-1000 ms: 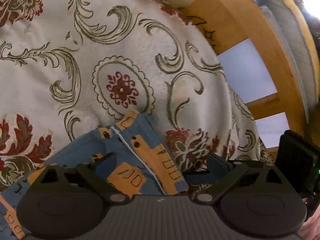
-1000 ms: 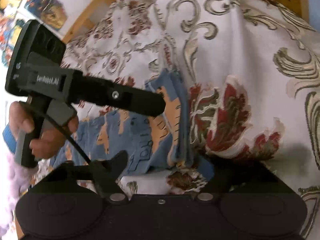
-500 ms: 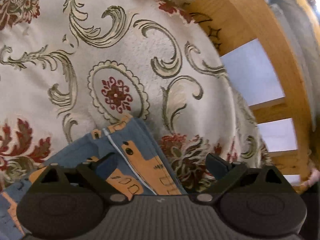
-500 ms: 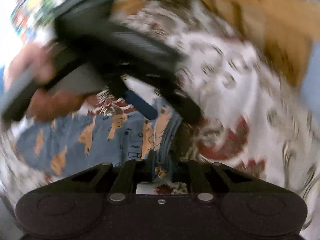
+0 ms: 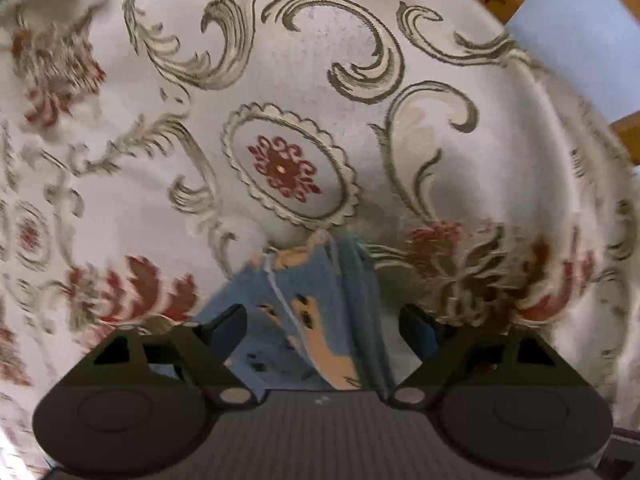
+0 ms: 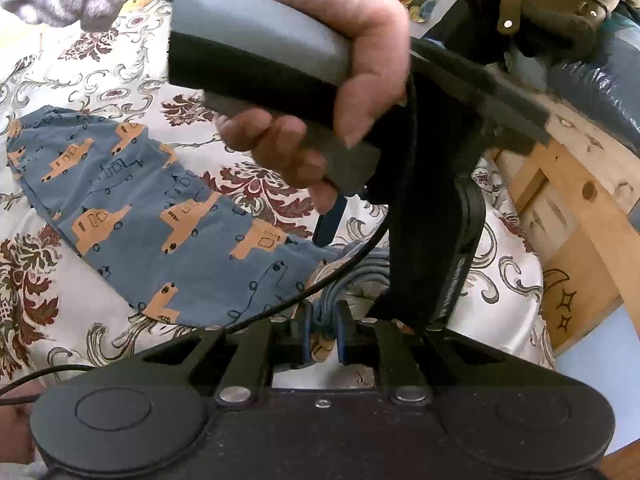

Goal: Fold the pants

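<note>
Currently on record: one pair of children's pants (image 6: pixel 160 216), blue with orange car print, lying on a cream floral bedspread (image 6: pixel 80 320) over a bed; wooden frame (image 6: pixel 580 208) along the bed's right edge.

Right gripper (image 6: pixel 322 338): fingers closed nearly together on a bunched end of the pants, seemingly the gathered waistband, which is nearest the camera; the fabric shows between the blue pads.

Left gripper (image 5: pixel 322 326): fingers spread wide, nothing held. The same end of the pants lies between and just ahead of them, layered edges visible; contact cannot be told.

Left hand (image 6: pixel 312 80): wrapped round the left gripper's handle, above the garment in the right wrist view.

Condition of task: early to middle. The pants run long and mostly flat away from the right gripper toward the bed's left side, appearing already doubled leg on leg, though the layering is unclear. No crosswise fold yet. Remaining, by judgement: a second grip from the left gripper, then the held end carried over to the far end, and smoothing.
</note>
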{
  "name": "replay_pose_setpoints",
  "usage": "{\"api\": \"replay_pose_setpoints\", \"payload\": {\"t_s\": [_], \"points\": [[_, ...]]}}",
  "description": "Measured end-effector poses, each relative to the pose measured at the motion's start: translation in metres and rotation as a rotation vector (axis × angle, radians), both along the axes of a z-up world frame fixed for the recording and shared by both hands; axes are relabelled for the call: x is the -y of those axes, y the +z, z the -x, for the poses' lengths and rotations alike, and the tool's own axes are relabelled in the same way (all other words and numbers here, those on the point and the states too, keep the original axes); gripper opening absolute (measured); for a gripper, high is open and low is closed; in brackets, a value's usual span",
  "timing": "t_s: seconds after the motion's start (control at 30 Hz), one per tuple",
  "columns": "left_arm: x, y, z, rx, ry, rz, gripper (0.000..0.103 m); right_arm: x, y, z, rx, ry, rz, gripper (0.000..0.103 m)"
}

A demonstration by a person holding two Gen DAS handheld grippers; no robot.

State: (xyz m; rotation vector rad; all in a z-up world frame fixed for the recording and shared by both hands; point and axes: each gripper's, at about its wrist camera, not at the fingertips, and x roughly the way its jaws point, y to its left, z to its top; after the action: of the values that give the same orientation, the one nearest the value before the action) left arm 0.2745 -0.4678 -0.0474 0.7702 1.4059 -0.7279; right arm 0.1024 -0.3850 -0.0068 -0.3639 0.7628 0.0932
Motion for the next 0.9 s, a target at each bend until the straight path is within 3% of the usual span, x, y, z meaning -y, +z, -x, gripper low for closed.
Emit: {"api": "replay_pose_setpoints", "payload": {"t_s": [0.07,0.13,0.17,0.27,0.47,0.6,0.7,0.9], "points": [[0.006,0.002,0.001,0.025,0.000,-0.008,0.077,-0.002,0.000,0.001,0.002,0.006,0.008,0.013],[0.008,0.006,-0.001,0.027,0.025,0.009,0.060,-0.005,-0.001,0.000,0.002,0.009,0.015,0.013],[0.008,0.008,-0.002,0.024,0.030,0.016,0.041,-0.005,-0.001,0.000,0.002,0.008,0.016,0.012],[0.001,0.016,-0.007,0.003,0.050,0.070,0.023,-0.004,-0.001,0.000,0.002,0.001,0.011,0.012],[-0.042,0.019,-0.021,-0.115,0.198,0.244,0.022,0.001,0.001,0.001,0.024,-0.038,-0.008,0.012],[-0.078,0.029,-0.029,-0.196,0.280,0.393,0.022,0.001,0.016,0.002,0.031,-0.105,-0.141,0.012],[-0.112,0.039,-0.033,-0.239,0.308,0.506,0.022,-0.013,0.028,0.000,0.049,-0.122,-0.182,0.012],[-0.186,0.046,-0.051,-0.327,0.336,0.697,0.022,-0.069,0.041,-0.001,0.073,-0.071,-0.124,0.012]]}}
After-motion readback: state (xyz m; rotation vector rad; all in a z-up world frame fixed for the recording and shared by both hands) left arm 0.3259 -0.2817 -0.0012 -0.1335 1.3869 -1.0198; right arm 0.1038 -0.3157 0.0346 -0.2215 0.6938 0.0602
